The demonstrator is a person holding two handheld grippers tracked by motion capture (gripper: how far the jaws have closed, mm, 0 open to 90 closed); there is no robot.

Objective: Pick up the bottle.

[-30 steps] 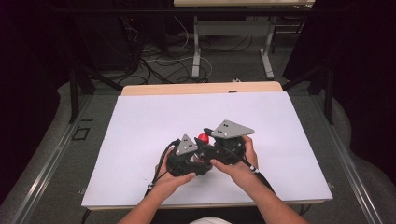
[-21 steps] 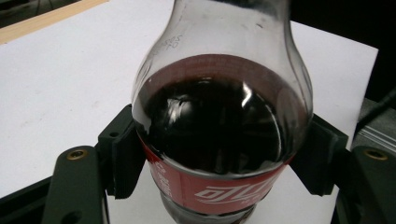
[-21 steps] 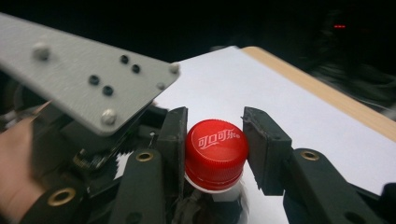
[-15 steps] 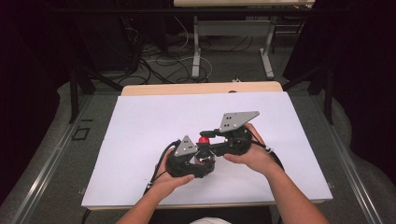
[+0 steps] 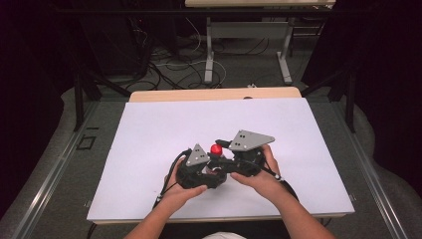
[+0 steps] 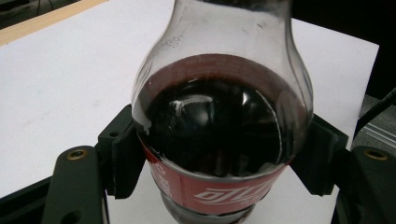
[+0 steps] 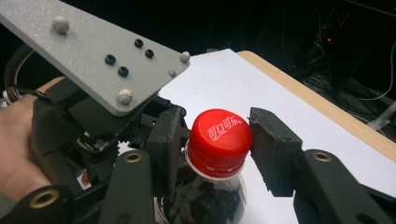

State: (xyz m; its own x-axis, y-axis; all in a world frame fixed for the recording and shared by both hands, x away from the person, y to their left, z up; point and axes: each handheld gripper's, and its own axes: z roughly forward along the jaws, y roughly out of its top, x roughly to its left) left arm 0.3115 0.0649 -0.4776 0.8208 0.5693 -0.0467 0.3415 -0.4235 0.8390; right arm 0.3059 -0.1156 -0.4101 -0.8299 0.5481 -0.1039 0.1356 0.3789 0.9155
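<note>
We clamp the cola bottle (image 6: 219,135) in our left gripper (image 6: 219,154); our right gripper (image 7: 219,140), jaws just easing apart, brackets the red cap (image 7: 219,134).

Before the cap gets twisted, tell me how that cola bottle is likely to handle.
The bottle is mostly full of dark drink, so probably heavy for its size. Its clear wall looks smooth and rounded, so it may slip or turn in the left gripper clamped at its label. The red cap sits between the right gripper's pads, which have just been opening; it looks rigid, and its grooved rim should help grip.
</note>
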